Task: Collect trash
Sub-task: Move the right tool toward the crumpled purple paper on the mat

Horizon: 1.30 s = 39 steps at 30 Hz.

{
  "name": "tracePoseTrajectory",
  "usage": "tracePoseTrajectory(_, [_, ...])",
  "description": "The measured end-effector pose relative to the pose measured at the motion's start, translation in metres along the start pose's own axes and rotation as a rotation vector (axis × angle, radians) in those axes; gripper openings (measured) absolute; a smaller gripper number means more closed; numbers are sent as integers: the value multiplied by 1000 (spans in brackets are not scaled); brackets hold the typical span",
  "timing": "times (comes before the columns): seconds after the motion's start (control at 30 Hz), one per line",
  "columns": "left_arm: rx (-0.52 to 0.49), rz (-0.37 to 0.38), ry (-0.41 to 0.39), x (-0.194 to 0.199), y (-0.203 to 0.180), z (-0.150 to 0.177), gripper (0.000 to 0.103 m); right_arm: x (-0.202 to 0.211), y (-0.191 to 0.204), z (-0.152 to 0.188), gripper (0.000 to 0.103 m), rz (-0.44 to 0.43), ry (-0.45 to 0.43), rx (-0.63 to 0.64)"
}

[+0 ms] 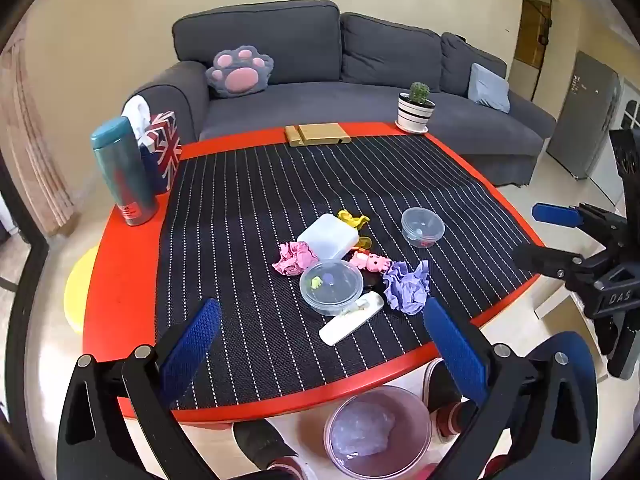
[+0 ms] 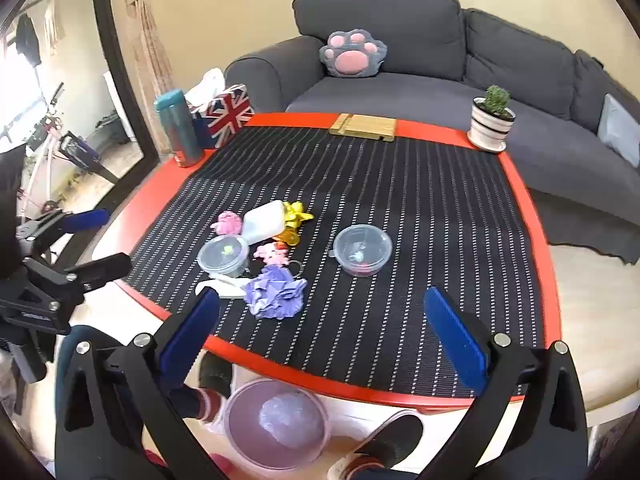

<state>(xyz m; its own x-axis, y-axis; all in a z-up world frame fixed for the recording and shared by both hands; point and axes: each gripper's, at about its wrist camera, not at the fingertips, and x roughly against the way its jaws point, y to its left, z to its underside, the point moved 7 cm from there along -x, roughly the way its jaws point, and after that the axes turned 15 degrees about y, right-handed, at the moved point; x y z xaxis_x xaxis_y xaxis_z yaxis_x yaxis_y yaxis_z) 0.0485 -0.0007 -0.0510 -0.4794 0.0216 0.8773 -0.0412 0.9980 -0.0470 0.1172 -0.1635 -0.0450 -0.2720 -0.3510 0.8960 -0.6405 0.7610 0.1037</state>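
Left wrist view showing, left to right: left gripper (image 1: pixel 320 340) hanging wide open and empty over the near table edge; pink paper ball (image 1: pixel 294 258) lying beside a white box (image 1: pixel 328 236); purple paper ball (image 1: pixel 408 286) sitting just right of a lidded tub (image 1: pixel 331 285); right gripper (image 2: pixel 322 328) hovering spread wide, holding nothing. Both balls looking crumpled, likely light and soft, squashing easily; pinching across the middle probably working best. Waiting below the table edge: bin (image 1: pixel 378 432), already holding a purple wad.
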Motion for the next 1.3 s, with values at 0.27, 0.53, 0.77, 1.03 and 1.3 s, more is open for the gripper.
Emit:
tracePoseTrajectory(0.27, [10,13,16,-1,2,-4,97,0,3,-1,100,39,8,28])
tracePoseTrajectory(0.53, [31,55,22,-3,6,3,97,0,-1,-1,100,41,6,12])
tracePoseTrajectory(0.77, [39,83,35,-3,4,3,97,0,-1,-2,100,39,4,10])
tracePoseTrajectory(1.03, [7,51,9,0,2,1,97,-2,0,-1,100,33,7,4])
tracePoseTrajectory(1.3, [7,27,25,-3,7,1,97,-11,0,-3,100,14,25,0])
